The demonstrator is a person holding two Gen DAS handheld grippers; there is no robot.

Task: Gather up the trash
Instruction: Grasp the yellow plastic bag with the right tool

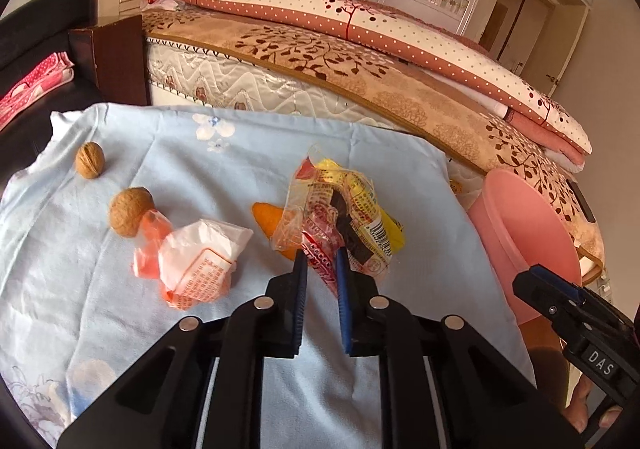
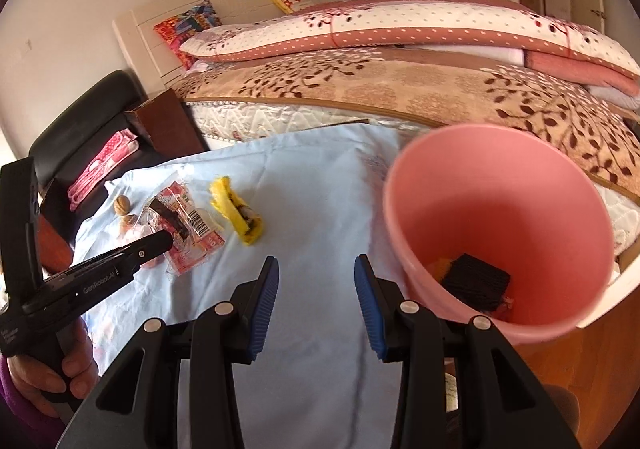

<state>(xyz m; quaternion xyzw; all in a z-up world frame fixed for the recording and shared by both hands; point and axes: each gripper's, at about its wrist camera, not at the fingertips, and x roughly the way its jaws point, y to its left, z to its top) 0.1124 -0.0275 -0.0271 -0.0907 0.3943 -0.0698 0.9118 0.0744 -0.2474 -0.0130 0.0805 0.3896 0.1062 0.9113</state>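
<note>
- Left gripper (image 1: 322, 261): clamped on clear red-printed crinkled plastic wrapper (image 1: 320, 209) above the blue-clothed bench (image 1: 160, 153).
- Right gripper (image 2: 316, 269): fingers apart, holding nothing, beside pink plastic bin (image 2: 500, 189).

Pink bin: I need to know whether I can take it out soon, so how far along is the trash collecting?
Partly done. The pink bin already holds a black piece and some scraps. The left gripper is shut on a clear snack wrapper; the right gripper is open with nothing in it. Left on the cloth: a yellow wrapper, an orange-and-white wrapper, orange peel and two walnuts.
</note>
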